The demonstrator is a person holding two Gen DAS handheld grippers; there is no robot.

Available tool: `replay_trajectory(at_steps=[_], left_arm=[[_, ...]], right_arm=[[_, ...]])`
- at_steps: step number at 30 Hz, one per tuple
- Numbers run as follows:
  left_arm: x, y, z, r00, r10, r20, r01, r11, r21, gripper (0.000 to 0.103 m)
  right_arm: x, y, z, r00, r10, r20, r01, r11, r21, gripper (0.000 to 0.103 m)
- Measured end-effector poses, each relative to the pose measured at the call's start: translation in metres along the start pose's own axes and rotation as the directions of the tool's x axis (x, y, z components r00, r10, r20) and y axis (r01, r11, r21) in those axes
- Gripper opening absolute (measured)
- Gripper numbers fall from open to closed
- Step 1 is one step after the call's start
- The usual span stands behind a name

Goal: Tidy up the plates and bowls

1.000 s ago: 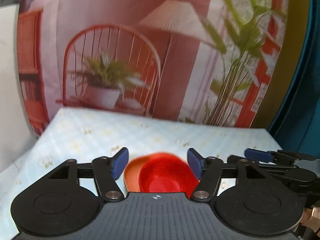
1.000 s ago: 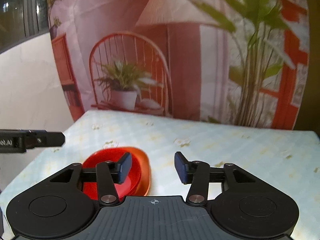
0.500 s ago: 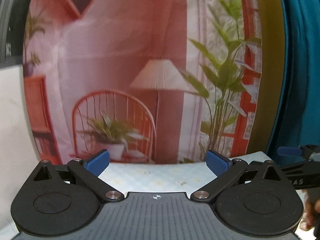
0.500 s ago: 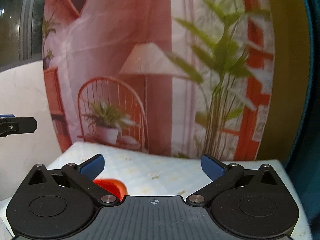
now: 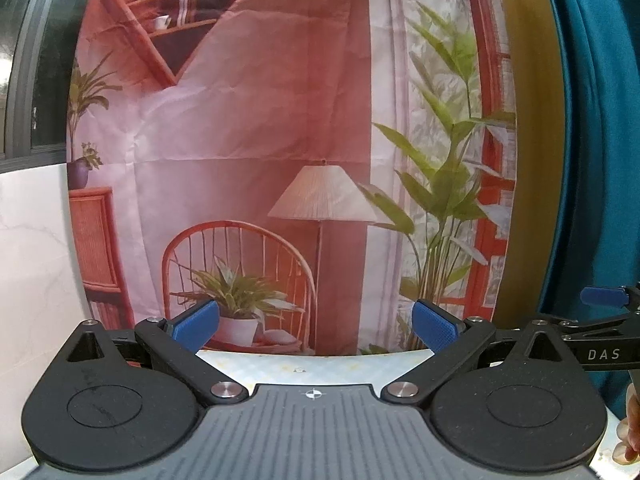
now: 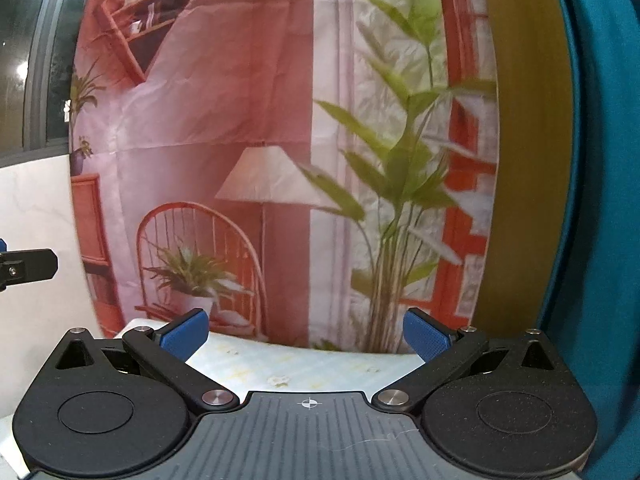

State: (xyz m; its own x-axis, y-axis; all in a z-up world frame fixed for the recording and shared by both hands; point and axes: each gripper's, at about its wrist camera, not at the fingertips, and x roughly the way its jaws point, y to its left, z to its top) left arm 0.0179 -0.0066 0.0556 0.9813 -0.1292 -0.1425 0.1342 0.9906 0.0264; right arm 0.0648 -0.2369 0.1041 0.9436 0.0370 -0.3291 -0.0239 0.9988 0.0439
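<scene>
No plate or bowl is in view now; both cameras point up at the backdrop. My left gripper [image 5: 315,326] is open and empty, its blue pads wide apart above the far edge of the table [image 5: 320,364]. My right gripper [image 6: 306,336] is open and empty too, above the table [image 6: 304,364]. Part of the right gripper [image 5: 600,320] shows at the right edge of the left wrist view. A black part of the left gripper [image 6: 28,266] shows at the left edge of the right wrist view.
A printed backdrop [image 5: 280,160] with a chair, lamp and plants hangs behind the table. A white marble wall [image 5: 36,260] is on the left. A teal curtain [image 5: 592,140] is on the right. The table has a pale floral cloth.
Both grippers have risen and tilted upward and their jaws have opened wider. The red bowl in the orange plate has dropped out of both views.
</scene>
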Motion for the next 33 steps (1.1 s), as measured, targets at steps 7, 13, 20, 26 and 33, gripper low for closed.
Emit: replay_trajectory(at_steps=[7,13,20,26,33], left_arm=[[-0.007,0.0,0.001,1.0,0.016,0.007,-0.016,1.0,0.0,0.103],[-0.01,-0.002,0.0,0.999,0.037,0.018,-0.037,0.999,0.002,0.103],[-0.011,0.0,-0.001,0.998,0.055,0.03,-0.055,0.998,0.002,0.103],[-0.012,-0.002,-0.002,0.998,0.061,0.031,-0.062,0.998,0.013,0.103],[-0.01,0.002,-0.001,0.999,0.041,0.025,-0.041,0.999,-0.005,0.103]], right_arm=[[-0.019,0.004,0.003,0.998,-0.019,0.054,0.021,0.999,-0.025,0.103],[-0.023,0.007,0.005,0.998,-0.012,0.062,0.014,0.999,-0.029,0.103],[-0.024,0.008,0.005,0.998,-0.004,0.059,0.005,1.0,-0.021,0.103],[-0.026,0.009,0.005,0.998,0.001,0.057,-0.001,1.0,-0.012,0.103],[-0.026,0.008,0.006,0.999,0.008,0.052,-0.008,1.0,0.002,0.103]])
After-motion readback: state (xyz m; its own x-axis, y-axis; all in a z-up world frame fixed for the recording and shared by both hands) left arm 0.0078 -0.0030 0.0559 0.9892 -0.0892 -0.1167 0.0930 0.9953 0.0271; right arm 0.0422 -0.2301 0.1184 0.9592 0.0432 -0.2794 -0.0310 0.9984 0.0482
